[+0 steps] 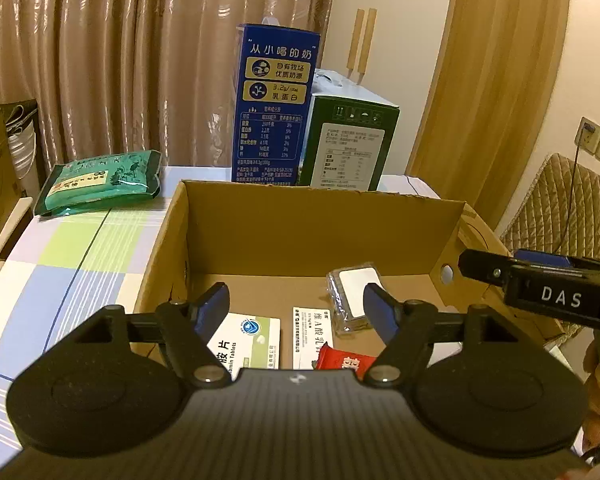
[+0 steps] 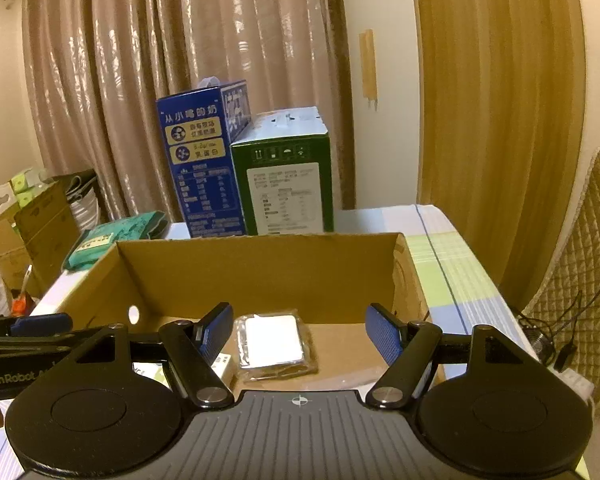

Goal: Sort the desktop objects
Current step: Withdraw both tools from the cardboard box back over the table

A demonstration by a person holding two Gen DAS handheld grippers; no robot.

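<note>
Both the left gripper [image 1: 296, 306] and right gripper [image 2: 299, 334] hover spread and empty over the open brown cardboard box [image 2: 260, 256] — the clear-wrapped white packet [image 2: 274, 340] on its floor looks light and slippery, best pinched across its stiff edges.

The cardboard box [image 2: 260, 264] is open on top; its floor at 3 o'clock lies bare. Two cartons [image 2: 256, 172] wall off 12 o'clock behind it.
</note>
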